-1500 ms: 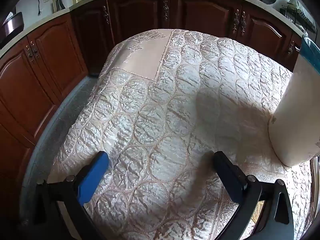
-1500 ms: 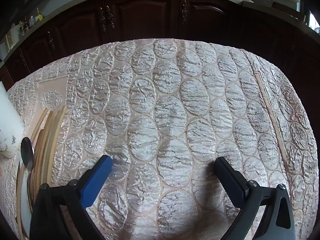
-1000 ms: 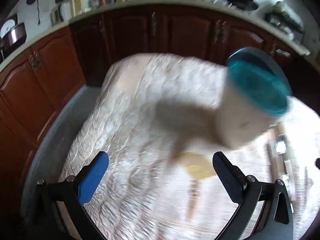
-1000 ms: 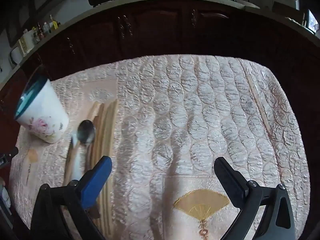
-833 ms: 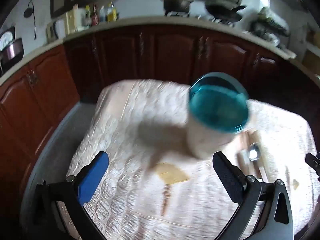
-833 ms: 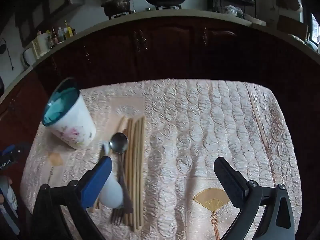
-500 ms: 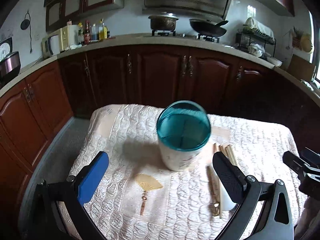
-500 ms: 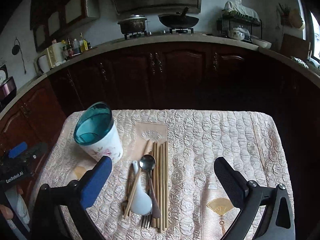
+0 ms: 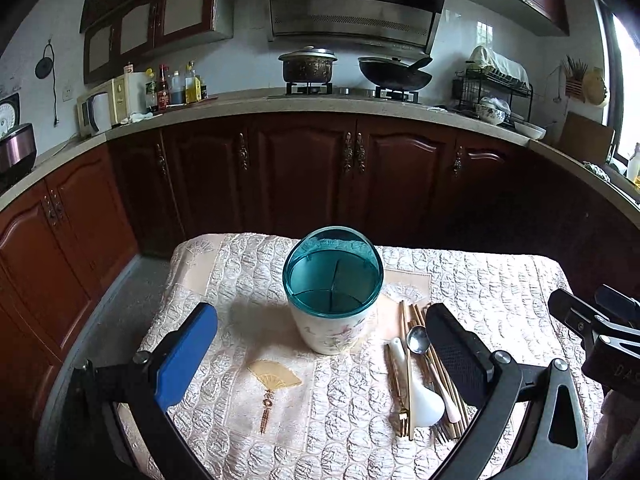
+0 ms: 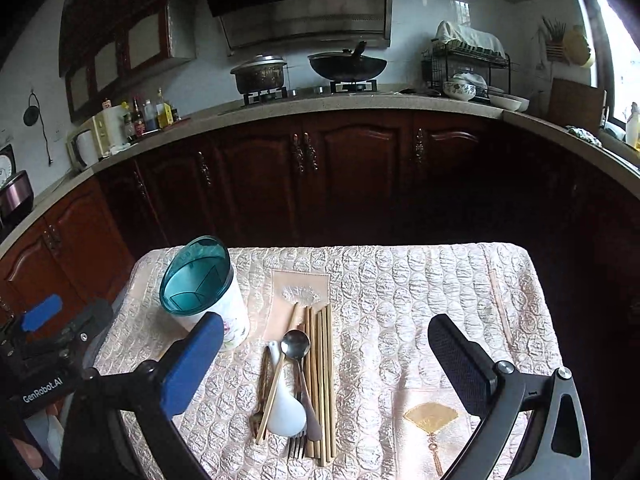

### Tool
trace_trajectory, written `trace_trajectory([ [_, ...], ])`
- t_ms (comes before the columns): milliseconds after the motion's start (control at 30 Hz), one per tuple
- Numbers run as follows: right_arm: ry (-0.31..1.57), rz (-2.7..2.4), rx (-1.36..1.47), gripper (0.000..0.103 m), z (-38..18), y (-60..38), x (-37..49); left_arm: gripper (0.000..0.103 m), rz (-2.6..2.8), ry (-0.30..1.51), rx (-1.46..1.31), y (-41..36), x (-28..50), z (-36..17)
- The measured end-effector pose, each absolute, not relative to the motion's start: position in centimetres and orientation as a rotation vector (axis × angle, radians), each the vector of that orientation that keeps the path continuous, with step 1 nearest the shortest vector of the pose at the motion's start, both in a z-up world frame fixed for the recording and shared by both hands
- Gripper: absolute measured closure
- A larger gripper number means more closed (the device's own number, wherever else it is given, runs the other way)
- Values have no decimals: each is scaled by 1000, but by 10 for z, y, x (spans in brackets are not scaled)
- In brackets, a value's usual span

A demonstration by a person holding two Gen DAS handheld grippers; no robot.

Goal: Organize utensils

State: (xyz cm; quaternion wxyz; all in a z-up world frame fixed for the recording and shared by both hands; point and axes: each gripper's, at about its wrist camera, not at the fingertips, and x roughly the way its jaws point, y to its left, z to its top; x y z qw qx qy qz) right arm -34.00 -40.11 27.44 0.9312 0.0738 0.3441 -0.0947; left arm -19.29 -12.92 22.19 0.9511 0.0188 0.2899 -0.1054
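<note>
A white flowered utensil holder with a teal divided top (image 9: pixel 333 292) stands on the quilted table cloth (image 9: pixel 352 408); it also shows in the right wrist view (image 10: pixel 204 288). To its right lies a pile of utensils: wooden chopsticks (image 10: pixel 322 376), a metal spoon (image 10: pixel 296 346), a white ceramic spoon (image 10: pixel 285 404) and forks (image 10: pixel 298 442). The pile shows in the left wrist view (image 9: pixel 416 384) too. My left gripper (image 9: pixel 320 356) is open and empty, raised in front of the holder. My right gripper (image 10: pixel 326 364) is open and empty, raised above the pile.
Dark wooden kitchen cabinets (image 9: pixel 304 168) curve round behind the table, with a pot (image 9: pixel 308 65) and a wok (image 9: pixel 394 72) on the stove. A dish rack (image 10: pixel 466 68) stands at the counter's right. The floor (image 9: pixel 116 304) lies left of the table.
Both grippers have pulled up and back from close over the cloth. The holder, the utensil pile and the whole kitchen have come into view. Both stay open.
</note>
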Motion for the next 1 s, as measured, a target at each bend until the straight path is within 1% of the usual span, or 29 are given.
trace_trajectory([
  [67, 707, -221, 158, 0, 283, -376, -316, 0, -213, 578, 46, -129, -195, 223],
  [100, 706, -221, 159, 0, 279, -380, -300, 0, -212, 572, 49, -130, -196, 223],
  [333, 702, -247, 156, 0, 265, -337, -264, 0, -217, 569, 46, -130, -198, 225],
  [600, 700, -248, 151, 0, 267, -339, -259, 0, -227, 566, 21, -130, -198, 227],
  [1000, 705, -261, 137, 0, 253, -351, -248, 0, -234, 563, 14, -133, -197, 230],
])
